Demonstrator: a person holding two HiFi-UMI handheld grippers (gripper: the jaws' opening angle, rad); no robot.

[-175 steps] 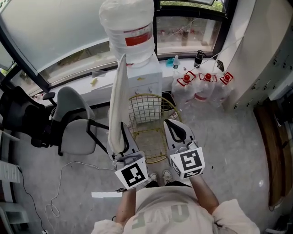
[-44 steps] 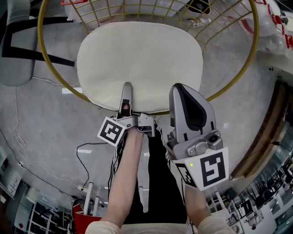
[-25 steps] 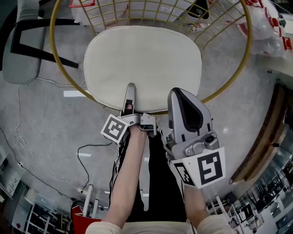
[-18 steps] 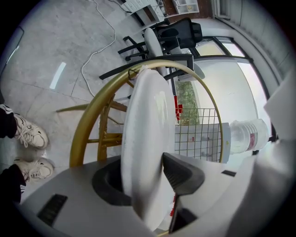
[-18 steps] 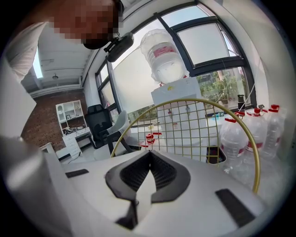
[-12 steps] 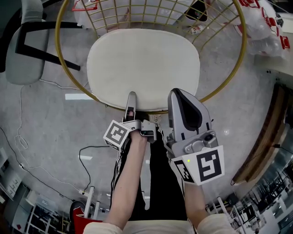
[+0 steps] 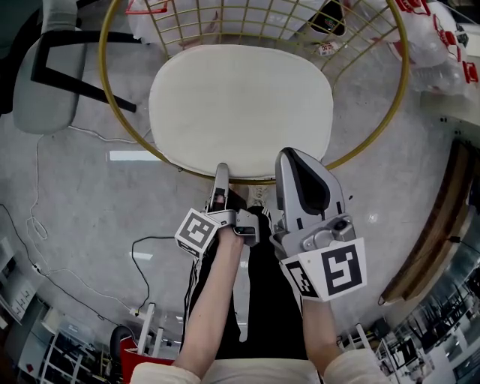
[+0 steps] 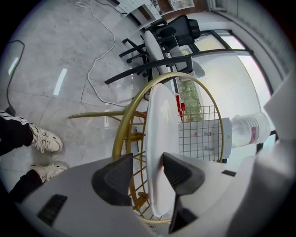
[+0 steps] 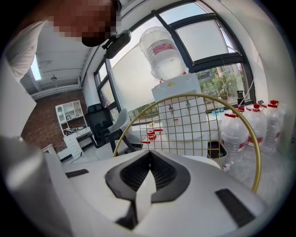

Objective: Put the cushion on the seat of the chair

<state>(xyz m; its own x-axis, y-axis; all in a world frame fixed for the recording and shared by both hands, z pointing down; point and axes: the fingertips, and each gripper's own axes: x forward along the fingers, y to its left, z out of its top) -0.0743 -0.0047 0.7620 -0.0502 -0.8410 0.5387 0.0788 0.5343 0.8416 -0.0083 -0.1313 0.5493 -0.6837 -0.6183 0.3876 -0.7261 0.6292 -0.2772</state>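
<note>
A white oval cushion lies flat on the seat of the gold wire chair. My left gripper is at the cushion's front edge, rolled on its side. In the left gripper view its jaws stand open and the cushion's rim runs between them and beyond. No pad visibly presses on it. My right gripper hovers just to the right, near the chair's front rim, shut with nothing in it. The chair's wire back rises ahead of it.
A grey office chair stands at the far left. Water bottles cluster at the far right beside a water dispenser. A white cable trails over the floor on the left. The person's legs and shoes are close behind the grippers.
The left gripper has drawn back from over the cushion to its front edge and its jaws have spread. The cushion stays on the seat. The right gripper has kept still.
</note>
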